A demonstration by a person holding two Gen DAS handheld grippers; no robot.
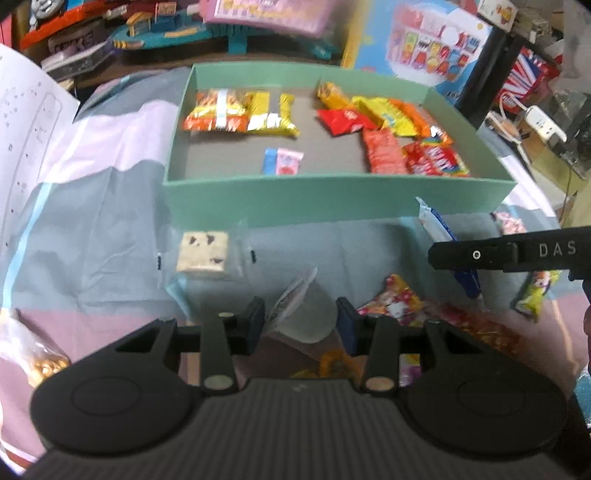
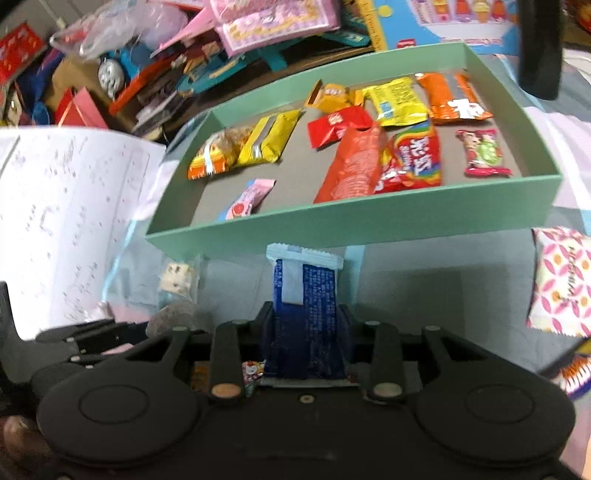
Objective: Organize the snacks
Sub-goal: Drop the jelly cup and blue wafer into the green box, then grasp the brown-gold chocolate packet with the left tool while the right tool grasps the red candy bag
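Over on the left, a big white sheet of printed paper (image 2: 70, 206) curls up off the grey, pink and white patterned cloth (image 1: 110, 206). Behind it all, clutter: a blue toy train engine with a grey face (image 2: 112, 74), a teal plastic toy playset (image 1: 221, 29), a pink printed toy box (image 2: 273, 22) and a blue-and-yellow picture box showing ice creams (image 1: 436, 51). At far right, a white power adapter with its cable (image 1: 543, 125).

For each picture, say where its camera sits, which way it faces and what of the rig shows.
Left wrist: on the left tongs, angled down toward the shallow mint-green cardboard box; they clamp a grey-white packet; the right tongs enter right.
Right wrist: on the right tongs, same heading, clamping a blue-and-white wrapper.
Shared: box, clear-wrapped pale speckled square.
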